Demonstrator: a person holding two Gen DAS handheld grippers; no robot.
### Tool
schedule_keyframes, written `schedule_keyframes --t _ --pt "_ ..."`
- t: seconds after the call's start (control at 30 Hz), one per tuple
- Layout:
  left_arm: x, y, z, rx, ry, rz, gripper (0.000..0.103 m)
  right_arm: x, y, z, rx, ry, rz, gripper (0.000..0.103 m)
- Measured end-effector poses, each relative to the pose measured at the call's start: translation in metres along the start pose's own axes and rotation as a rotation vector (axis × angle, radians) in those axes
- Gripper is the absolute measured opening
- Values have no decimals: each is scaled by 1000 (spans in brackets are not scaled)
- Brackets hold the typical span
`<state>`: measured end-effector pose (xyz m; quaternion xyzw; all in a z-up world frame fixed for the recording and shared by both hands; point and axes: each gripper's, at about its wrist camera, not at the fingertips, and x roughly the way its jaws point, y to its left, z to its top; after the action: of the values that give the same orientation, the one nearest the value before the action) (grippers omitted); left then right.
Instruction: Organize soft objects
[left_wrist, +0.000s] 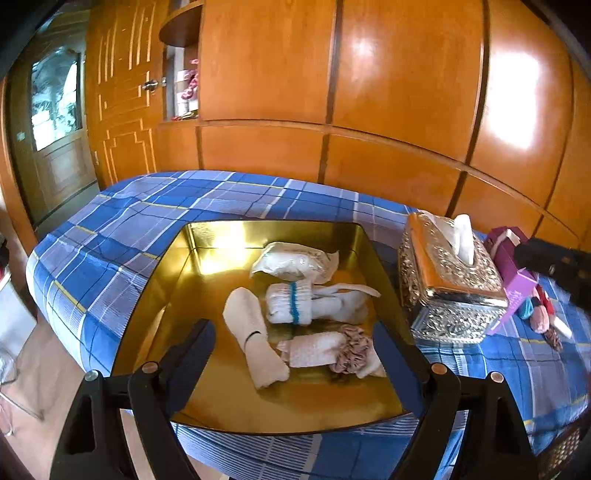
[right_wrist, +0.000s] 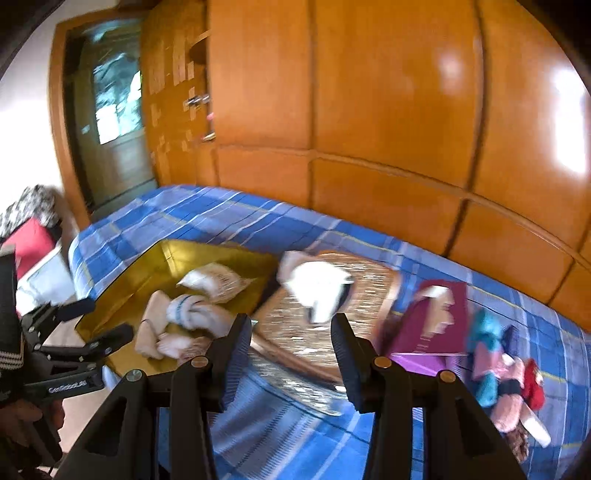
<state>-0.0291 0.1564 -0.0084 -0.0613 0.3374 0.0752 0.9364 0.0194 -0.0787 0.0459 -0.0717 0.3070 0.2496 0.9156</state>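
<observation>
With nothing between its half-parted jaws, the right tool (right_wrist: 291, 339) should swing past the ornate tissue box (right_wrist: 325, 314) to the soft pile (right_wrist: 506, 373) on the bed (right_wrist: 221, 218), while the wide-open left tool (left_wrist: 295, 354) hovers over the gold tray (left_wrist: 207, 251) of rolled socks (left_wrist: 295, 306).

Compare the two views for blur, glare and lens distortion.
Left wrist view: sharp; glare on the gold tray and glossy wardrobe; fisheye bends the wardrobe's panel lines. Right wrist view: motion-smeared, tissue box and purple box streaked; bright glare on the wardrobe at right.
</observation>
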Motion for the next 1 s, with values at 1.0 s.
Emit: schedule_keyframes --t 1.0 --pt "-24 -111 -6 317 8 -187 87 -48 -311 -111 668 46 -599 45"
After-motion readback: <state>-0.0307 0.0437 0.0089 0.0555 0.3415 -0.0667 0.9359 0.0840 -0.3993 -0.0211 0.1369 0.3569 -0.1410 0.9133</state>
